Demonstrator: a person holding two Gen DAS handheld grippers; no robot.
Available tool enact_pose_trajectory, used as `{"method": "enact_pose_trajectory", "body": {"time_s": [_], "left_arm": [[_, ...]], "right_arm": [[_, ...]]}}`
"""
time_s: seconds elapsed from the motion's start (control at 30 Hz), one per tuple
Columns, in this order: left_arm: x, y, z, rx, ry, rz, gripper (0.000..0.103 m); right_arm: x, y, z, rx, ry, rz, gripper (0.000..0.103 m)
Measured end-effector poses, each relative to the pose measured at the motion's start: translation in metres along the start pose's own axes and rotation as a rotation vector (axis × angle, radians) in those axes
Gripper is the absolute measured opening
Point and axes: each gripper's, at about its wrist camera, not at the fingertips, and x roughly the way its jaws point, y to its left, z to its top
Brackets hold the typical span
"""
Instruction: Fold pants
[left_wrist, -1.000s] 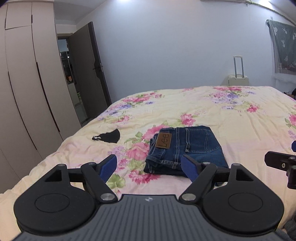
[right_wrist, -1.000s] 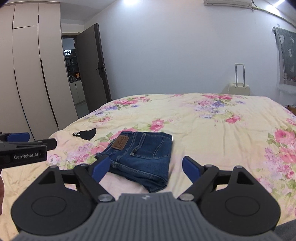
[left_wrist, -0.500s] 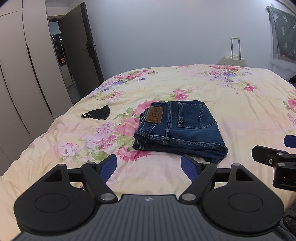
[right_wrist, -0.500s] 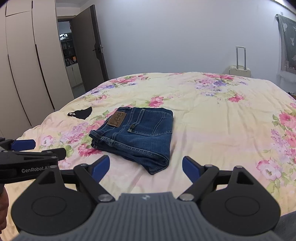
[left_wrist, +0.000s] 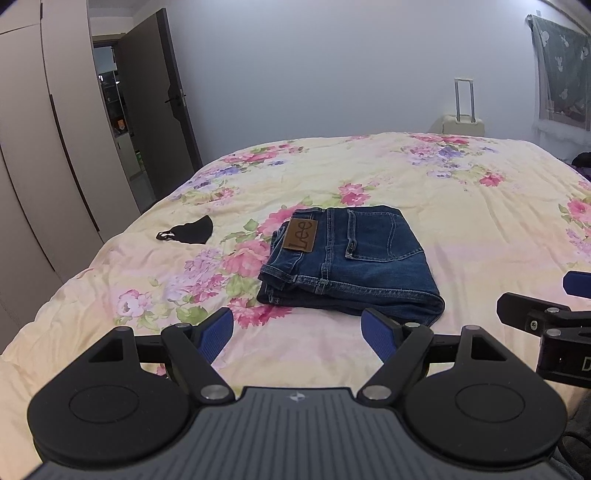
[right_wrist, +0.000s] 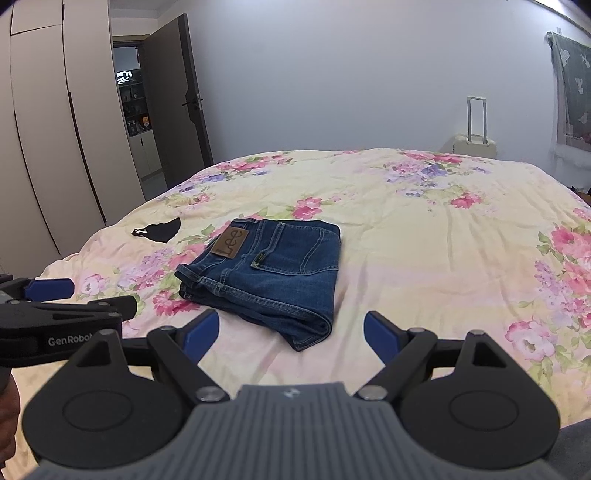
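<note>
The jeans (left_wrist: 351, 258) lay folded in a compact stack on the bed (left_wrist: 480, 206). Both grippers, left (left_wrist: 297, 328) and right (right_wrist: 291, 332), had drawn back, fingers spread wide and empty; the folding looked finished.

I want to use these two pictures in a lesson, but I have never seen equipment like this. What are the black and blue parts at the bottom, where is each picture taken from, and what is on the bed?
Each picture comes from a camera mounted on a hand-held gripper, a two-finger tool a person carries, one per hand. The left hand-held gripper and right hand-held gripper both stand open and hold nothing. On the floral bedspread lie folded jeans with a brown label, and a small black cloth item to their left.
</note>
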Motion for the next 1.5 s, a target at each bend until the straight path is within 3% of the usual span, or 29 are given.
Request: {"method": "enact_pose_trajectory", "body": {"time_s": [1.5], "left_arm": [[-0.013, -0.006, 0.004, 0.003, -0.025, -0.007, 0.092]], "right_arm": [[-0.009, 0.003, -0.001, 0.002, -0.006, -0.01, 0.082]]}}
